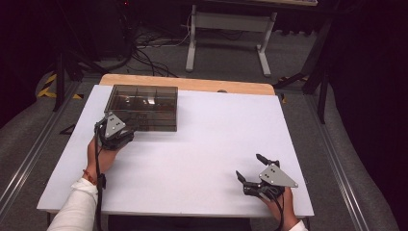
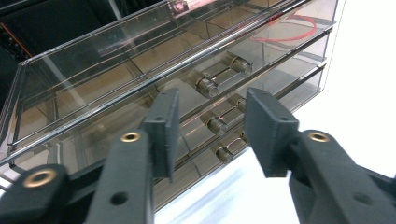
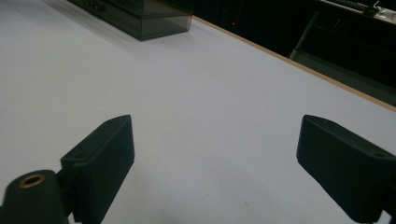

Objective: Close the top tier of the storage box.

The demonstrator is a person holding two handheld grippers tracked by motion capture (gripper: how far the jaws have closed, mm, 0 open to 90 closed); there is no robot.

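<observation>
Sitting at the white table's (image 1: 202, 144) far left: smoked acrylic drawer box (image 1: 142, 107), left gripper (image 1: 126, 132) against its front. Right gripper (image 1: 246, 169) wide open, empty, well apart.

Facing drawer handles (image 2: 223, 77): left gripper (image 2: 212, 126) part-open, gripping nothing.

Lying far off: drawer box (image 3: 140, 16); right gripper (image 3: 215, 163) agape over bare table.

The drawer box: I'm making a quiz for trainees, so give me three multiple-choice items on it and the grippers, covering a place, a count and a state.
1. Where on the table is the drawer box?
A far left
B near right
C centre

2. How many handles line its front?
A one
B three
C five

3. How do the right gripper's jaws stand?
A wide open, nothing between
B shut on a handle
C shut on a cable

A: the high view shows it at the far left corner.
B: the left gripper view shows three stacked handles.
A: only bare table lies between them.
</observation>
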